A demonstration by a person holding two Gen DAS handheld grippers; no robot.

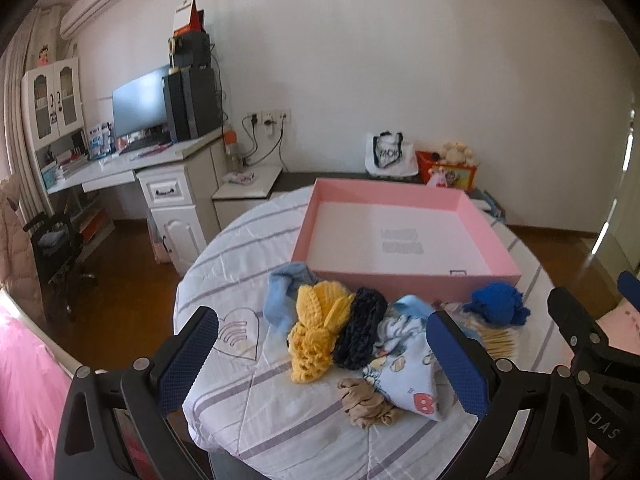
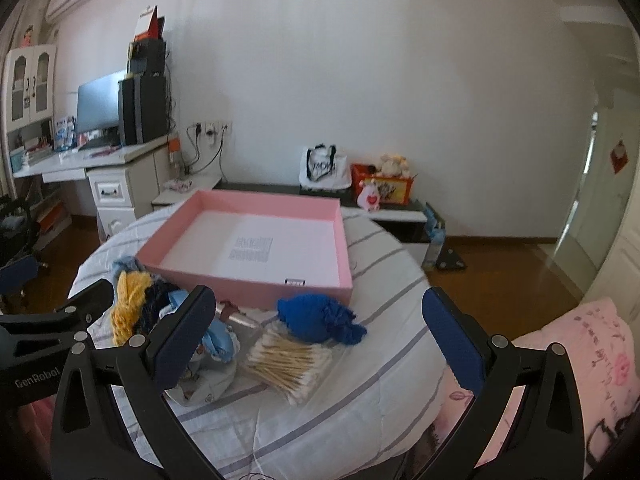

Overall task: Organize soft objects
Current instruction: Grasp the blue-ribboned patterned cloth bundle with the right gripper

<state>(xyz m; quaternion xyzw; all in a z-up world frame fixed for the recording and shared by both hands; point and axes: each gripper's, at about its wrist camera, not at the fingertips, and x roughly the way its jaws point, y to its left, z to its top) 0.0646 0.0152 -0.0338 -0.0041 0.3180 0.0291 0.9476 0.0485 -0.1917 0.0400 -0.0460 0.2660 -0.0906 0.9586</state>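
Note:
A pile of soft things lies on the round table in front of an empty pink box [image 1: 404, 280] [image 2: 256, 292]. It holds a yellow knit piece [image 1: 314, 336] [image 2: 126, 304], a dark navy knit piece [image 1: 360, 334], a light blue cloth [image 1: 280, 292], a printed blue garment [image 1: 408, 368] [image 2: 212, 344], a beige stocking [image 1: 366, 402] and a royal blue knit piece [image 1: 496, 304] [image 2: 316, 314]. My left gripper [image 1: 320, 360] is open above the pile. My right gripper [image 2: 316, 332] is open around the royal blue piece and a pack of cotton swabs [image 2: 288, 364].
The table wears a white striped cloth [image 1: 224, 272]. A white desk [image 1: 120, 164] with a monitor stands at the left, a black chair [image 1: 56, 248] beside it. A low bench [image 2: 396, 212] with a bag and toys lines the far wall. Pink bedding [image 2: 580, 344] lies at the right.

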